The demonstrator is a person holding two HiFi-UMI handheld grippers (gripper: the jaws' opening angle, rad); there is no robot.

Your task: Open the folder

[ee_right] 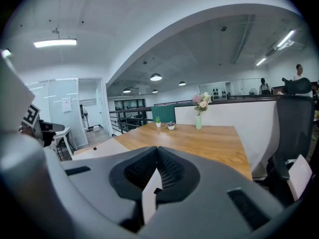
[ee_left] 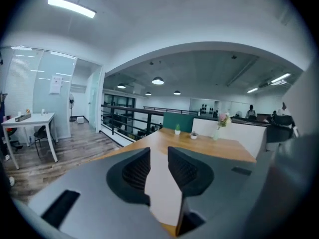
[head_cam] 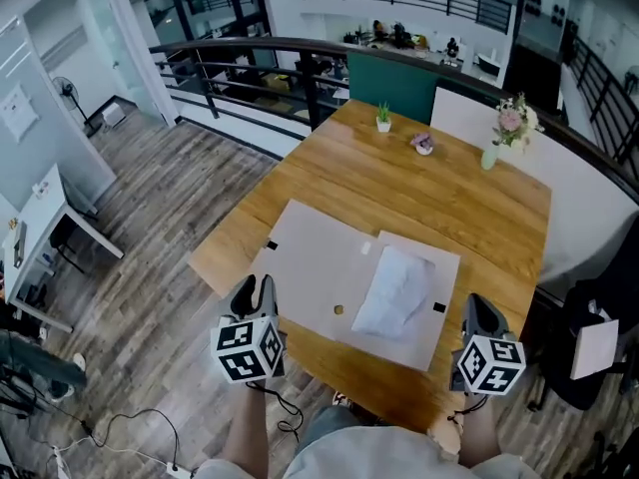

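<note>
Both empty: right gripper (ee_right: 157,150) jaws meet, left gripper (ee_left: 158,154) jaws narrowly apart. Only head view shows paper (head_cam: 395,292) on the open folder (head_cam: 310,252).

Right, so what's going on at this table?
A person holds a hand-held gripper in each hand over a pale folder that lies open flat on the wooden table, a white sheet on its right half. The right hand-held gripper pinches a thin pale edge, apparently the folder's right side. The left hand-held gripper hovers by the near left corner, jaws apart, gripping nothing.
</note>
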